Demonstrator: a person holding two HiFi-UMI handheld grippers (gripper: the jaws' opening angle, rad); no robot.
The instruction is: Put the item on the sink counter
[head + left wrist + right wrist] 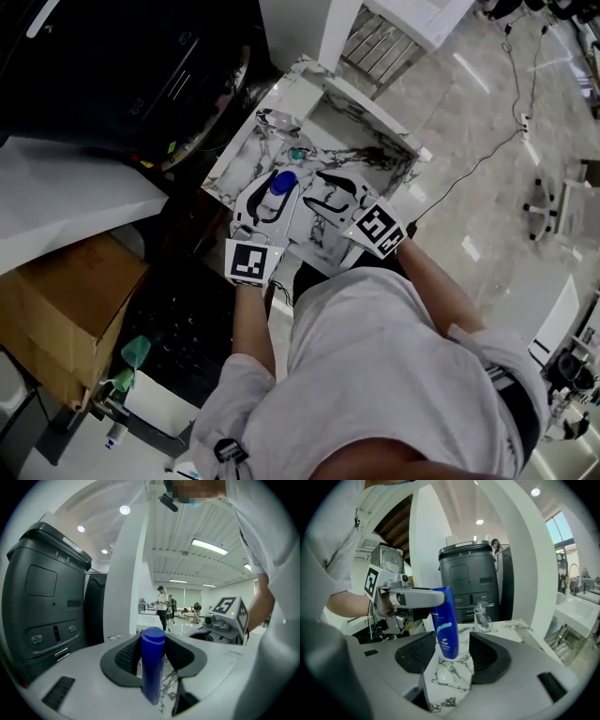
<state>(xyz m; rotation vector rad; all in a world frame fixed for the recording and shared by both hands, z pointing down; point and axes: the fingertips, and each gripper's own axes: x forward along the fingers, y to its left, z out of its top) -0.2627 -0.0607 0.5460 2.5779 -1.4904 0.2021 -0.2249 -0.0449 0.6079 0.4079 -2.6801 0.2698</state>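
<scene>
A blue shampoo bottle [279,185] [445,625] stands tilted over the marble sink counter [242,155], its base at or just above the marble. My left gripper [270,195] [153,656] is shut on the bottle's upper part; the right gripper view shows one of its fingers [412,597] reaching across to the bottle. My right gripper [325,190] [452,656] stands open around the bottle's lower end, with a gap on each side. The left gripper view has the bottle [153,663] between the jaws and the right gripper's marker cube [228,611] beyond it.
A chrome faucet [277,120] [482,616] stands at the counter's back beside the sink basin [361,141]. A large black machine [471,578] [42,606] rises behind the counter. A cardboard box [56,309] lies on the left. A small teal thing [297,153] sits near the faucet.
</scene>
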